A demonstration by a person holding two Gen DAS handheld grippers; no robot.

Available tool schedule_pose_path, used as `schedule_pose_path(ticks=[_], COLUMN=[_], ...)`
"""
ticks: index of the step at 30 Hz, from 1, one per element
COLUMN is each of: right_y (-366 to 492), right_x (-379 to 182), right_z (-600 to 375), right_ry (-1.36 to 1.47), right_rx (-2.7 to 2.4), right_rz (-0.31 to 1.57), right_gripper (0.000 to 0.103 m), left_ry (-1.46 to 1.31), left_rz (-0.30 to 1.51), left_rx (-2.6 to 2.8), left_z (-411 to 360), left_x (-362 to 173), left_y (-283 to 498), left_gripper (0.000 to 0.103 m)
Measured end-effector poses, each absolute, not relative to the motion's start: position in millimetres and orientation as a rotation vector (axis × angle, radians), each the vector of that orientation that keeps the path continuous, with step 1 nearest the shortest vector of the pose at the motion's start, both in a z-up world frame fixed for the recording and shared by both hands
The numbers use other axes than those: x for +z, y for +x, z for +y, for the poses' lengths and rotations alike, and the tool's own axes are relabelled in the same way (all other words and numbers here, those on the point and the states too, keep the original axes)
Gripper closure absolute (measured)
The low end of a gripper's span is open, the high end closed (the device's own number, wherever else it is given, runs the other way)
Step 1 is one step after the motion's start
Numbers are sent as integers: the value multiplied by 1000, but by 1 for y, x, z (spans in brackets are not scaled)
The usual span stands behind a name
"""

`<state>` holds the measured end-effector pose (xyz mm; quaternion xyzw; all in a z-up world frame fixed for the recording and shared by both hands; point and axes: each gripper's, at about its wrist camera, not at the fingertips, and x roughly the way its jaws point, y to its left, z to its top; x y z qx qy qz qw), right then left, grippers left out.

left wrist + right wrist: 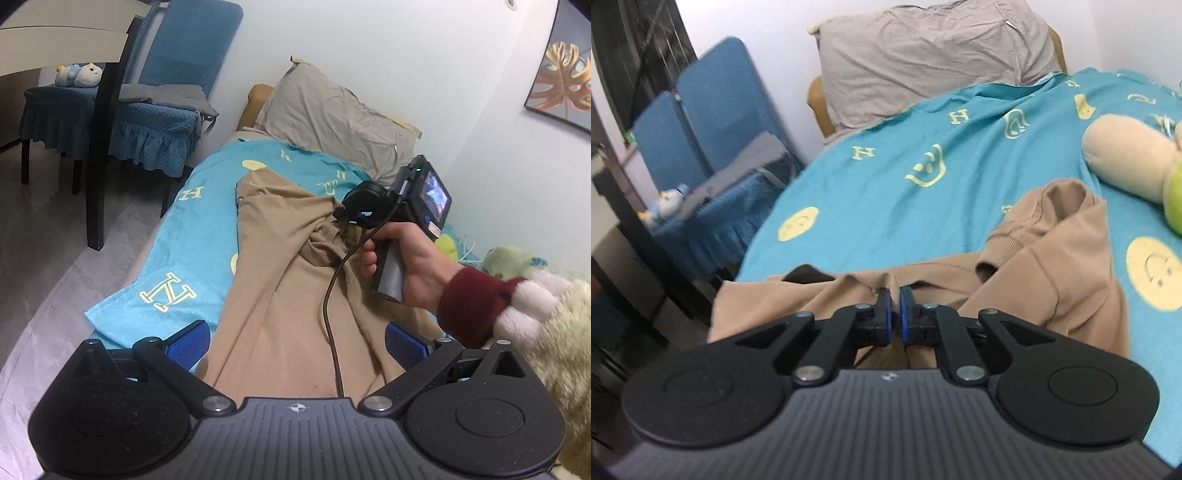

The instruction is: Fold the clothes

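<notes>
Looking along your left gripper (295,345), you see its blue pads spread wide, holding nothing, with the tan garment (280,266) lying between them on the turquoise blanket (192,229). At two o'clock your right hand (410,262) grasps the other tool. In the right view, your right gripper (893,308) pinches a fold of the tan garment (1034,266); the pillow (923,55) sits at twelve o'clock.
</notes>
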<state>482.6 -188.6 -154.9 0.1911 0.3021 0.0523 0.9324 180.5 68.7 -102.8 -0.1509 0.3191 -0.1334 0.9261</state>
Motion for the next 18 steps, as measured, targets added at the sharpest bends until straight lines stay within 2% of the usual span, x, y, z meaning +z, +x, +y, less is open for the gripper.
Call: schedule_pose_path(ticks=[2,3,4,7,9,10,11,12,16,18], right_y=[474,465,455,430,421,420,419,419,426,426], right_x=[-158,-157,-156,-153,-154,-155,-155,-155,-155,-148], right_z=[-194,-197,-200,-197,-191,-185,-180,-175,-164,-162], right_ry=[448,482,507,527,516,488,459,426,364,326], right_rx=[138,152,168,218,260,271,281,282,261,258], right_rz=[607,589,568,532,566,590,613,632,640,618], right_gripper=[64,37,22,21,34,47,55,58,95,100], left_ry=[-305,-304,-302,-299,-300,-299,-297,-295,-276,-272], left_rz=[661,662,663,672,678,681,683,685,691,690], left_rx=[-269,-267,-264,-247,-238,-233,-228,-224,-219,-220], left_z=[68,68,68,67,68,68,69,69,69,69], left_x=[-104,-104,-105,-106,-106,-106,-107,-107,-109,-109], left_y=[183,183,182,182,181,181,181,181,181,180], left_gripper=[1,1,1,1,1,1,1,1,1,1])
